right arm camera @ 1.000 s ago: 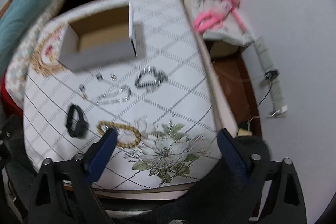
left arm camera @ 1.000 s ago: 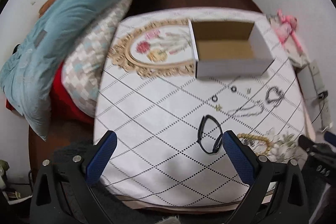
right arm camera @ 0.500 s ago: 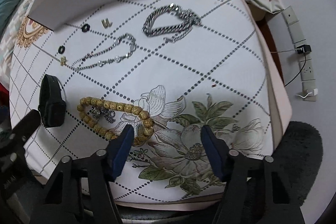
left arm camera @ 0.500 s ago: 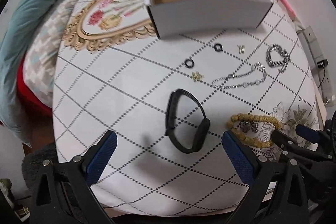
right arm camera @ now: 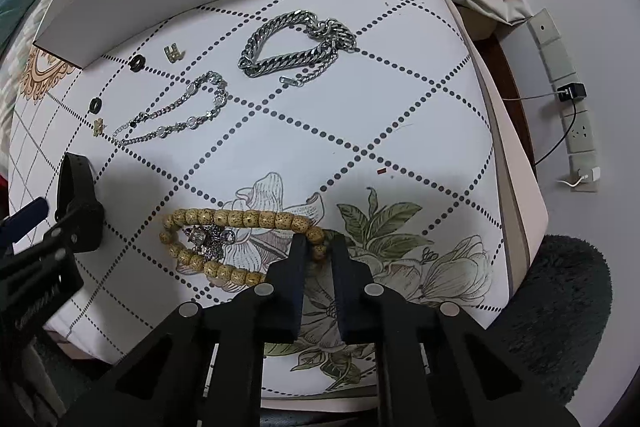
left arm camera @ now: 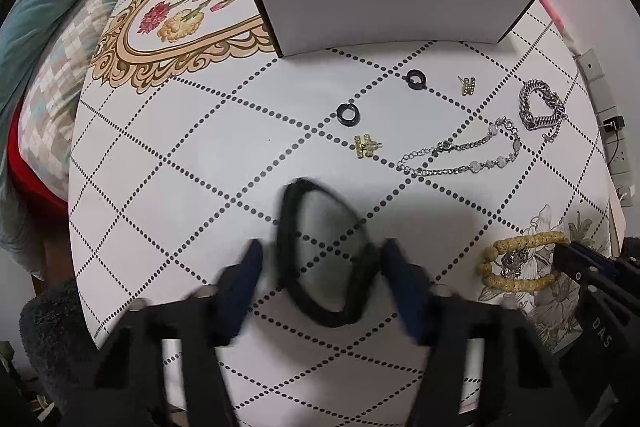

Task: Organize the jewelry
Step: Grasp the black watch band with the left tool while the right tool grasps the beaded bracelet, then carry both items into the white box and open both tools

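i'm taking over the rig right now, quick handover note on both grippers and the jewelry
Left gripper: partly closed around the black band, fingers close on either side; image blurred, contact unclear.
Right gripper: shut on the wooden bead bracelet, which lies on the tablecloth.
The white box shows no jewelry inside, so nothing is stored.
Left to put away: heavy silver chain, thin silver bracelet, two black rings, two gold H pieces, plus both gripped items.
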`<action>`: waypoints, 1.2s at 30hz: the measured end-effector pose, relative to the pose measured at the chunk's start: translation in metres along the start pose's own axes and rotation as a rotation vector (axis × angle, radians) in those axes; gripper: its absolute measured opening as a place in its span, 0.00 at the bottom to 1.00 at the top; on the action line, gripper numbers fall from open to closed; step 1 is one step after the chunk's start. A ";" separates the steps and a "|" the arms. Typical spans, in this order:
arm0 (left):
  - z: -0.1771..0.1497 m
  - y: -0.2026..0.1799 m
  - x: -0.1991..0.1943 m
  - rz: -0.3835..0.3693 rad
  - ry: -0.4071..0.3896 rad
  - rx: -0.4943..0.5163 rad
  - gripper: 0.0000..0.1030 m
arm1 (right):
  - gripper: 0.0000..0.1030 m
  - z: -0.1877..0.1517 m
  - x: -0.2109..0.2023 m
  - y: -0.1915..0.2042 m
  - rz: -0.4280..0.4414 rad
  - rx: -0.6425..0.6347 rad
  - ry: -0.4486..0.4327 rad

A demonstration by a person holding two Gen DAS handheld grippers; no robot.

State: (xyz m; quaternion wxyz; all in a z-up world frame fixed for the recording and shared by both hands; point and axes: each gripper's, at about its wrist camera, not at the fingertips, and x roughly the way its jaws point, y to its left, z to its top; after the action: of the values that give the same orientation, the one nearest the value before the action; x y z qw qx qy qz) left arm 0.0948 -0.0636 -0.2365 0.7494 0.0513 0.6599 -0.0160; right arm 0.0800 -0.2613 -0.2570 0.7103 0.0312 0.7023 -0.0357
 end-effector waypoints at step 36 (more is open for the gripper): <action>0.000 0.015 -0.069 -0.063 -0.115 -0.021 0.43 | 0.09 -0.001 -0.083 0.004 0.286 -0.002 -0.105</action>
State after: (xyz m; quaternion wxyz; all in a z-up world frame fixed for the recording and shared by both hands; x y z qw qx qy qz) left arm 0.0874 -0.0520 -0.1677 0.7858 0.0217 0.6170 -0.0359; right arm 0.0784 -0.2571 -0.1740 0.7438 0.1284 0.6527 0.0651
